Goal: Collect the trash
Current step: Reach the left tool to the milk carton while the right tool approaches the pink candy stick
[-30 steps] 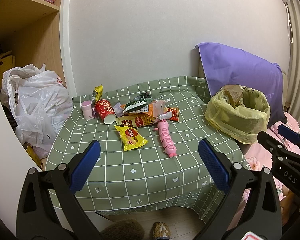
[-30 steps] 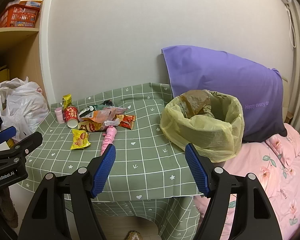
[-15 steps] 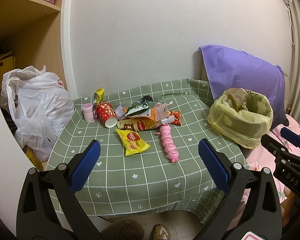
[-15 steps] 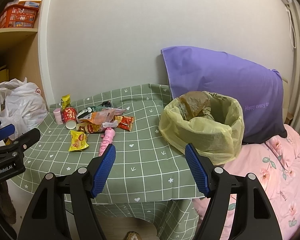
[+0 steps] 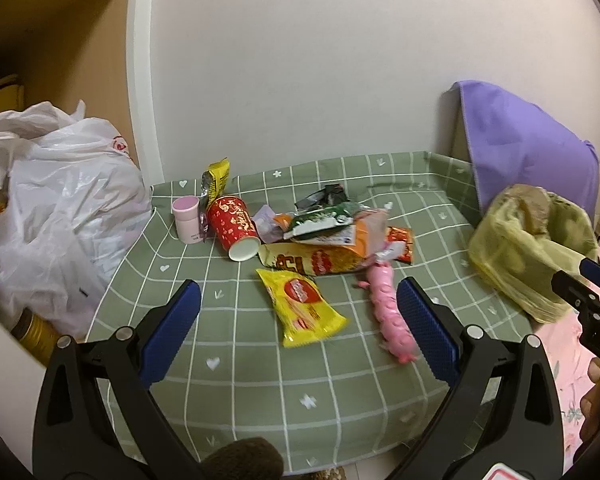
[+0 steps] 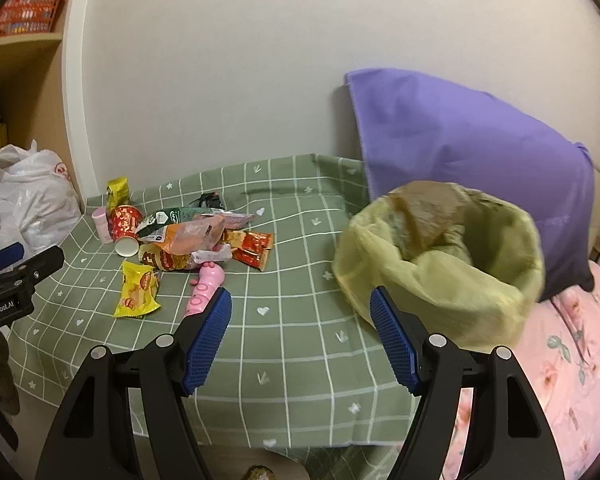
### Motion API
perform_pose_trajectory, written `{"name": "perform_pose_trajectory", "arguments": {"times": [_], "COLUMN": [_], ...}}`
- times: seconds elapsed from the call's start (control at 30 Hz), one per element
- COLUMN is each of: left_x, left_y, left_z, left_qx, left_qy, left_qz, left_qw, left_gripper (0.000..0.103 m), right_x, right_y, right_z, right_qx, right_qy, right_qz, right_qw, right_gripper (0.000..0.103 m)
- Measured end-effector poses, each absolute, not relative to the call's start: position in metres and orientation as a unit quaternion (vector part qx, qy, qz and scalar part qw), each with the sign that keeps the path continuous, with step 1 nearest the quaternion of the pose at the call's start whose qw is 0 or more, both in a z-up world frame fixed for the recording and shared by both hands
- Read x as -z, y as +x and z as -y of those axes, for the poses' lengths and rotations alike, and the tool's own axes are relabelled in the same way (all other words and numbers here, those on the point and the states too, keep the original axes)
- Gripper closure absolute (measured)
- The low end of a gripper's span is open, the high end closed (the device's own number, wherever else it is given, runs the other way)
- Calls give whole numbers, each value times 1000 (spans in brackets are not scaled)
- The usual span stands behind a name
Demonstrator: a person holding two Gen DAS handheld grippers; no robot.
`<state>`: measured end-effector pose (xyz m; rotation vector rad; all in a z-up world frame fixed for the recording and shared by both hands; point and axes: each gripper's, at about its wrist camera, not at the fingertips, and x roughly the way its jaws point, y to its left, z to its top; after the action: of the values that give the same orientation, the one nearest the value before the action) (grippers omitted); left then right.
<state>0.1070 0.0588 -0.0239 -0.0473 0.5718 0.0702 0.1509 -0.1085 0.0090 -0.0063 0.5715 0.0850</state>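
Together, two hand-held grippers hover above the near edge of a surface (image 5: 260, 360) covered in green checked cloth. The left gripper (image 5: 299, 330) has its jaws spread wide and holds nothing; the right gripper (image 6: 301, 338) is likewise wide open and empty. Trash lies clustered toward the far left of the surface: a tipped red paper cup (image 5: 235, 226), a small pink cup (image 5: 186, 218) standing beside it, a pile of snack wrappers (image 5: 324, 240), a yellow snack packet (image 5: 302, 306) and a pink tube-shaped wrapper (image 6: 205, 286) nearer the front. A yellow-lined trash bin (image 6: 440, 268) sits at the right edge, before a purple pillow (image 6: 472, 152). A white plastic bag (image 5: 56, 208) bulges at the left.
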Motion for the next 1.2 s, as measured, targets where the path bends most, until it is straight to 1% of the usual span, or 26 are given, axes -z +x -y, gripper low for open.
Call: {"name": "perform_pose_trajectory", "arguments": {"times": [0.2, 0.4, 0.6, 0.63, 0.73, 0.83, 0.9, 1.03, 1.13, 1.2], "left_x": [24, 27, 40, 45, 58, 74, 84, 101, 102, 91], "left_y": [145, 205, 286, 300, 323, 333, 335, 333, 329, 322], "left_z": [-89, -101, -75, -74, -80, -89, -90, -85, -87, -93], "left_qx": [-46, 3, 92, 96, 110, 105, 110, 120, 121, 118], "left_qy": [-47, -76, -24, -26, -62, -78, -82, -68, -78, -89], "left_qz": [-287, -303, -360, -370, -402, -419, -434, -461, -460, -445], "left_qw": [956, 950, 928, 924, 907, 899, 891, 877, 876, 883], "left_gripper": [9, 9, 10, 15, 25, 29, 30, 33, 37, 39], "right_x": [-10, -4, 21, 26, 37, 45, 51, 59, 59, 56], "right_y": [207, 265, 287, 290, 297, 300, 303, 307, 308, 306], "right_z": [82, 62, 78, 83, 97, 106, 108, 101, 92, 88], "right_qx": [-86, -112, -97, -93, -85, -79, -74, -78, -78, -68], "right_qy": [-13, -32, -42, -40, -23, -16, -19, -22, -27, -35], "right_qz": [-274, -286, -323, -330, -346, -354, -360, -373, -374, -373], "right_qw": [958, 951, 941, 939, 934, 932, 930, 924, 924, 925], "right_gripper": [35, 35, 35, 35, 35, 35, 35, 35, 35, 35]}}
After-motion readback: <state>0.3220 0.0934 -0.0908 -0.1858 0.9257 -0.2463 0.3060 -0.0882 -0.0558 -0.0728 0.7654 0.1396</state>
